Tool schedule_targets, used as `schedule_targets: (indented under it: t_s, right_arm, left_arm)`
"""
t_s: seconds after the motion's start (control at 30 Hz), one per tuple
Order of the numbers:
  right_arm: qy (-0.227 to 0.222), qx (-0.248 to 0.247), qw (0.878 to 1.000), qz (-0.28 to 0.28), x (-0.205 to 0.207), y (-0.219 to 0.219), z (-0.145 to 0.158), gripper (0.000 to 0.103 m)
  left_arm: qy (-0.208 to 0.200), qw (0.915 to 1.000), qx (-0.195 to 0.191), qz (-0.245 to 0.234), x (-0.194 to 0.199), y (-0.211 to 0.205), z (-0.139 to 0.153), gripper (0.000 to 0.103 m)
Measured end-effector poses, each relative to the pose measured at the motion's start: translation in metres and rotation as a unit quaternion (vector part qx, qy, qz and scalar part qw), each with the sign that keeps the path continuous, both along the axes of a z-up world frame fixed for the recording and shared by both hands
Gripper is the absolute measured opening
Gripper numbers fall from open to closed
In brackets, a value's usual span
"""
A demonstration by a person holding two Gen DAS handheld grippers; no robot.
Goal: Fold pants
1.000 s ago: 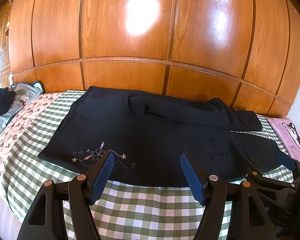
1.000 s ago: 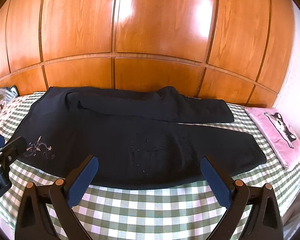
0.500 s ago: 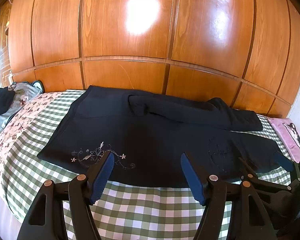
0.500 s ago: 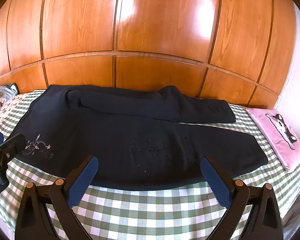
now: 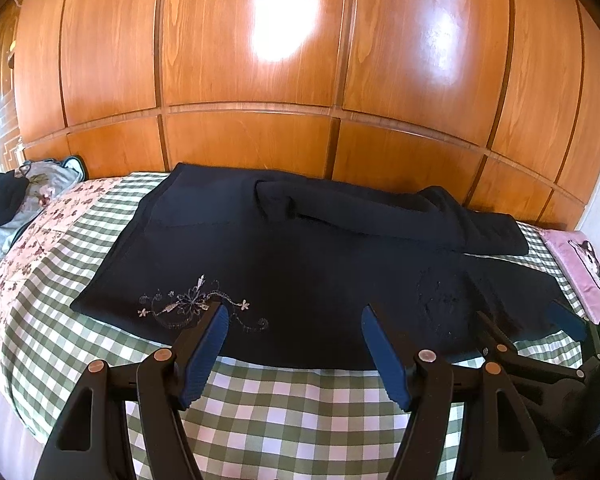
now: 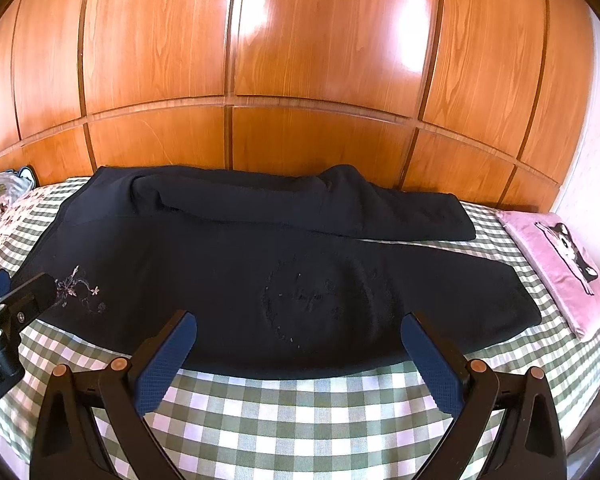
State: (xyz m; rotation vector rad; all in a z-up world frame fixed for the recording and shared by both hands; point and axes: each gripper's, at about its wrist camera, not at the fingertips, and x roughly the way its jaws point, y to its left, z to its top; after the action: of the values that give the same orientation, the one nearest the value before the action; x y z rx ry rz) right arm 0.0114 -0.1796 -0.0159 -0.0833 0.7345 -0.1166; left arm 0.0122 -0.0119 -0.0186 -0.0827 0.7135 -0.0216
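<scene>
The dark pants (image 5: 300,272) lie flat on the bed (image 5: 284,412), across the middle of both pictures. The cloth looks soft and thick. One leg is folded over and lies like a long roll along the top edge, close to the shiny wooden wall (image 5: 260,60). The bed cover has green and white squares. A small stitched flower (image 5: 192,304) sits on the pants at the lower left of the left view. A faint round stitched ring (image 6: 320,300) shows best in the middle of the right view; in the left view it is only a dim mark at the right. The left hand-held gripper (image 5: 294,340) is spread wide with nothing between its blue, bumpy pads, and it hangs just over the near edge of the pants. The right hand-held gripper (image 6: 298,354) is spread wide too and holds nothing. The right view shows most of a pink pillow with a cat picture (image 6: 560,272) at the right; the left view cuts most of it off. Only the left view shows well the gray and black clothes (image 5: 16,200) at the far left edge, and they are hard to make out.
</scene>
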Motion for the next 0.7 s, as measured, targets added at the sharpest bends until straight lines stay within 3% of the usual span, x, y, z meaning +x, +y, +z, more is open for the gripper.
schedule_targets:
  t_s: [0.47, 0.7]
  right_arm:
    - [0.009, -0.001, 1.000, 0.002, -0.0001, 0.0013, -0.0053, 0.103]
    - [0.016, 0.007, 1.000, 0.002, -0.0008, -0.0034, -0.0075, 0.103]
  left_arm:
    - [0.006, 1.0000, 0.001, -0.007, -0.0041, -0.0023, -0.0015, 0.070]
    - [0.018, 0.9994, -0.023, -0.019, -0.0024, 0.0032, -0.0092, 0.071]
